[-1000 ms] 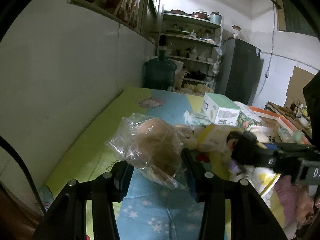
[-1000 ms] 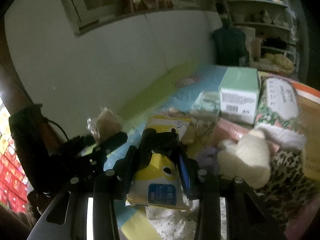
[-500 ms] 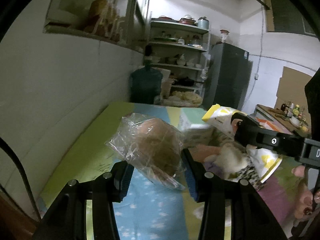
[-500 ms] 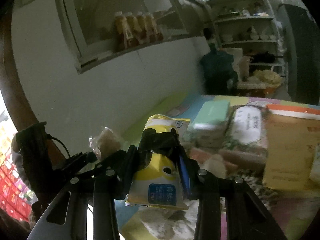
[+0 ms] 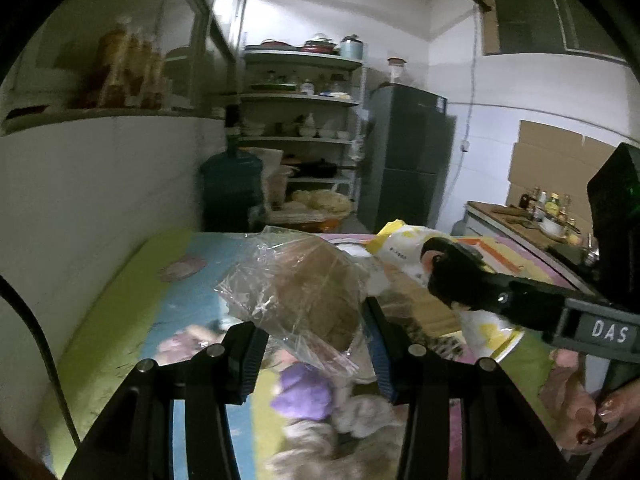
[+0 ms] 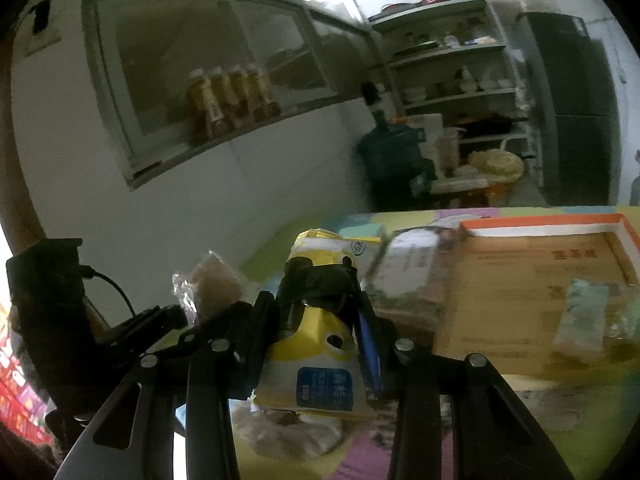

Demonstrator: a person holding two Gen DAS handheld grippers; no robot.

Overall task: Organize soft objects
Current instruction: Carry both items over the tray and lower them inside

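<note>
Both claws pinched on cargo, left claw (image 5: 312, 344) gripping bagged bread (image 5: 308, 292), right claw (image 6: 316, 320) the yellow snack packet (image 6: 320, 356), open box (image 6: 536, 280) at two o'clock.

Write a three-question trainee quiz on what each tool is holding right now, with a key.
1. True or false: the left tool grips a clear bag of brown bread.
2. The right tool holds which? A) purple plush B) yellow and white snack packet C) green box
3. Fill in: the orange-rimmed cardboard box lies on the ___ .

Key: 1 true; 2 B; 3 table
</note>
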